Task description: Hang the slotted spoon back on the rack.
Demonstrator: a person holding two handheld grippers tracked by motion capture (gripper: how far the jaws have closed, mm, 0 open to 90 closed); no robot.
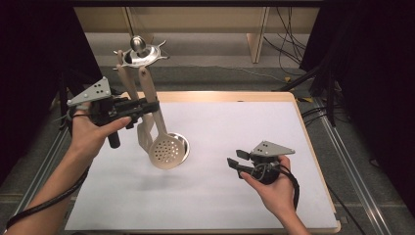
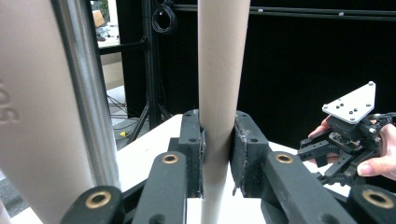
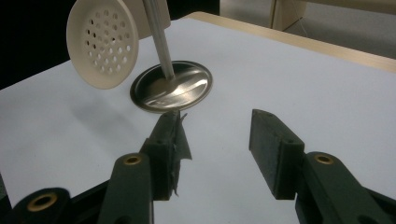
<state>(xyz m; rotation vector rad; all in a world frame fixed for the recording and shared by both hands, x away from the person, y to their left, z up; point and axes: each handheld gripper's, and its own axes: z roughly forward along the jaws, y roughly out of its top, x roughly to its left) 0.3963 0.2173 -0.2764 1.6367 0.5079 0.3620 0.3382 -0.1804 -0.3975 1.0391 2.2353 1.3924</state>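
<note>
Tabletop [image 1: 215, 205], white with a wooden rim, carries a utensil stand: a round steel base [image 3: 171, 87], a steel post [image 3: 158, 35] and a hook crown [image 1: 140, 53] at the top. From the crown hang wooden-handled utensils. Left gripper [image 1: 147, 106] is clamped across the pale handle [image 2: 217, 93] of a perforated skimmer [image 1: 168, 151]; its pads press the handle on both sides, and the skimmer's head hangs below the jaws, just beside the base. A slotted turner [image 1: 143, 134] hangs close behind, partly hidden. Right gripper [image 1: 236, 160] rests low, well apart from the stand, jaws wide and holding nothing.

Risks: the handle appears still hooked on the crown, so a sideways pull could tip the light stand or swing the neighbouring utensils. A smooth, round handle may twist between the pads.
</note>
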